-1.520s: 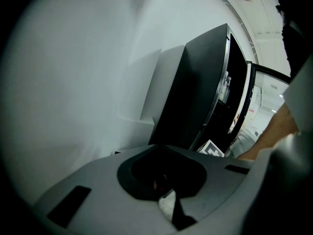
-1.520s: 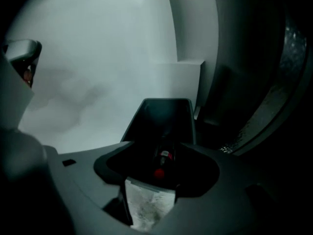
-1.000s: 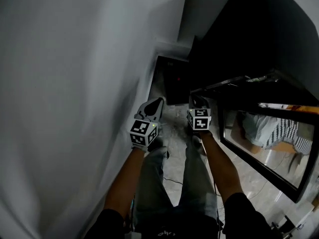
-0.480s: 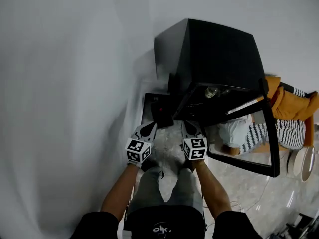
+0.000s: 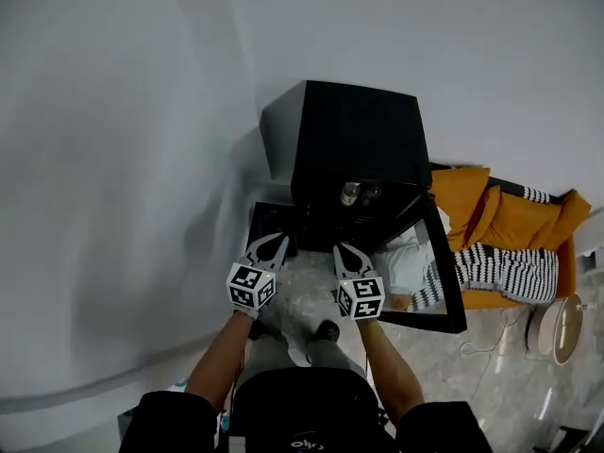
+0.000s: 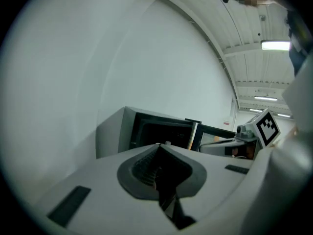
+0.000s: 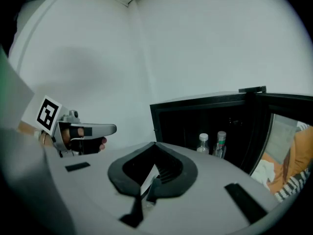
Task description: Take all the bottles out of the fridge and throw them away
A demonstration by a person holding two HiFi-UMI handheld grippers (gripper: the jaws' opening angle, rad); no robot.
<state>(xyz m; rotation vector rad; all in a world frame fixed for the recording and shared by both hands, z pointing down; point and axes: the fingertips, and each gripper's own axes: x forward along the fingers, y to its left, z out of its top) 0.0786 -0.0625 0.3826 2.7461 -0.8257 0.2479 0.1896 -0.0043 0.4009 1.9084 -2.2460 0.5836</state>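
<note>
Clear plastic bottles, two of them, stand side by side inside the small black fridge (image 5: 349, 140), near its front edge: the white-capped bottle (image 7: 203, 143) and, just beside it, the green-labelled bottle (image 7: 220, 142). The fridge's glass door (image 5: 420, 272) is swung open to the right. The fridge sits on a pale stone floor (image 5: 491, 376) against a white wall (image 5: 142, 111), with an orange sofa (image 5: 500, 220) behind the door. The left hand-held gripper (image 5: 280, 238) and the right hand-held gripper (image 5: 338, 247) hover before the opening, well apart from the bottles, both clenched on nothing.
</note>
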